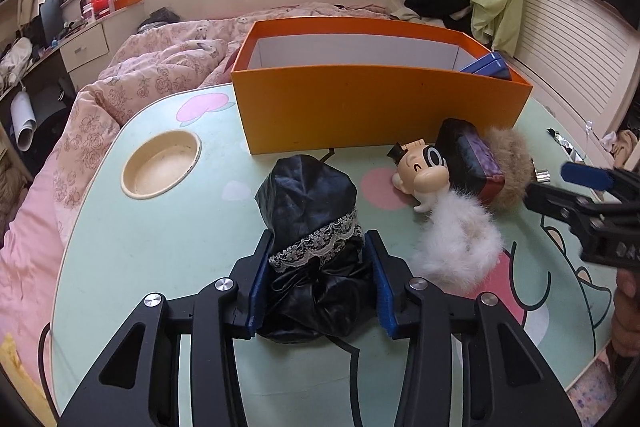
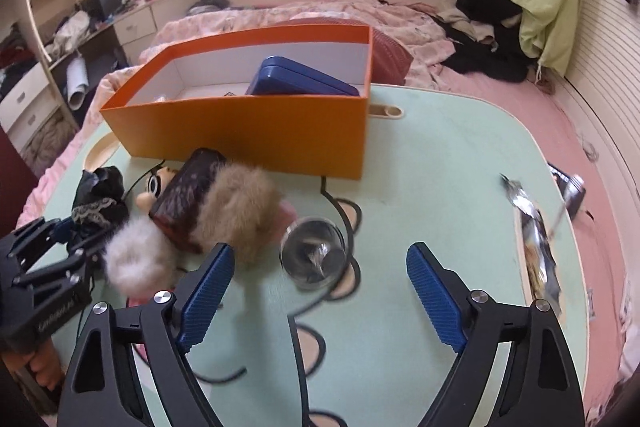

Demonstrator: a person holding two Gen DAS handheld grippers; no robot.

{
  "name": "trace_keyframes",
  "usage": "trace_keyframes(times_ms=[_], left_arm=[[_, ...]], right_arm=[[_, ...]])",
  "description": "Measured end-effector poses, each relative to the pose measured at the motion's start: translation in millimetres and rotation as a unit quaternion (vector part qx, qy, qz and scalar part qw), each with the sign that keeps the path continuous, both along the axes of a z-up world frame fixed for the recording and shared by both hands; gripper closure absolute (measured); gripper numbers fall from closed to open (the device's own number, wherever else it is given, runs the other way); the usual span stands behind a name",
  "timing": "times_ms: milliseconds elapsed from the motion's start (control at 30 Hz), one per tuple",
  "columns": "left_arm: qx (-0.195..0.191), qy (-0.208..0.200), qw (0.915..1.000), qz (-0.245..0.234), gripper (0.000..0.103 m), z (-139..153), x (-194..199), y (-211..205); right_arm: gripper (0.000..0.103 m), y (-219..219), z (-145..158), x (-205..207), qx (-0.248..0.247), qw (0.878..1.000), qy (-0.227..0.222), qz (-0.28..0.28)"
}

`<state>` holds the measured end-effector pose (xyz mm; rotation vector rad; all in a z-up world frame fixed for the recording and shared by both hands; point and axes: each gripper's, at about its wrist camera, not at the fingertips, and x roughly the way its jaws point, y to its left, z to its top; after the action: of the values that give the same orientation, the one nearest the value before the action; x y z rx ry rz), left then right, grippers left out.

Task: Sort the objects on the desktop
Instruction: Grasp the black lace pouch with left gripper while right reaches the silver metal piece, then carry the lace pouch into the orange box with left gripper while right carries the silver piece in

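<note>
Here your left gripper (image 1: 316, 283) pinches the black satin pouch (image 1: 310, 223) at its gathered neck below the lace band, low over the green table (image 1: 160, 247) before the orange box (image 1: 360, 107): soft, light, slippery cloth, while your right gripper (image 2: 320, 291) gapes empty.

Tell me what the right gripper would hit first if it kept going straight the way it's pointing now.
Most likely the small clear glass jar lying on the green table. It sits just ahead of the open right gripper, roughly between the fingertips. Depth is hard to judge through the fisheye, so it could touch the tabletop first.
</note>
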<state>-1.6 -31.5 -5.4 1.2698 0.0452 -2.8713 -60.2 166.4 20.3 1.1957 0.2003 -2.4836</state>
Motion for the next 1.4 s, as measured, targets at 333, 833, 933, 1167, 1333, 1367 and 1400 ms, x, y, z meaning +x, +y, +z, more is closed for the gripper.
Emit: trace_keyframes(times_ms=[333, 833, 933, 1167, 1333, 1367, 1400], left_arm=[[0.014, 0.003, 0.9999, 0.0, 0.059, 1, 0, -3], [0.037, 0.023, 0.999, 0.001, 0.06, 7, 5, -9], [0.036, 0.023, 0.9991, -0.002, 0.06, 7, 5, -8], [0.04, 0.037, 0.9985, -0.003, 0.06, 11, 9, -9], [0.046, 0.05, 0.9977, -0.009, 0.06, 14, 12, -11], [0.046, 0.051, 0.9976, -0.01, 0.06, 15, 12, -11], [0.047, 0.052, 0.9975, -0.01, 0.06, 15, 12, -11]], right_arm=[[0.076, 4, -6, 3, -0.027, 0.999, -0.004, 0.045], [0.082, 39, 21, 22, -0.146, 0.988, 0.004, 0.056], [0.082, 39, 23, 25, -0.147, 0.987, 0.007, 0.058], [0.082, 39, 37, 52, -0.154, 0.98, 0.07, 0.1], [0.082, 31, 39, 80, -0.145, 0.969, 0.117, 0.162], [0.082, 29, 38, 83, -0.142, 0.968, 0.122, 0.168], [0.082, 28, 38, 85, -0.138, 0.967, 0.127, 0.172]])
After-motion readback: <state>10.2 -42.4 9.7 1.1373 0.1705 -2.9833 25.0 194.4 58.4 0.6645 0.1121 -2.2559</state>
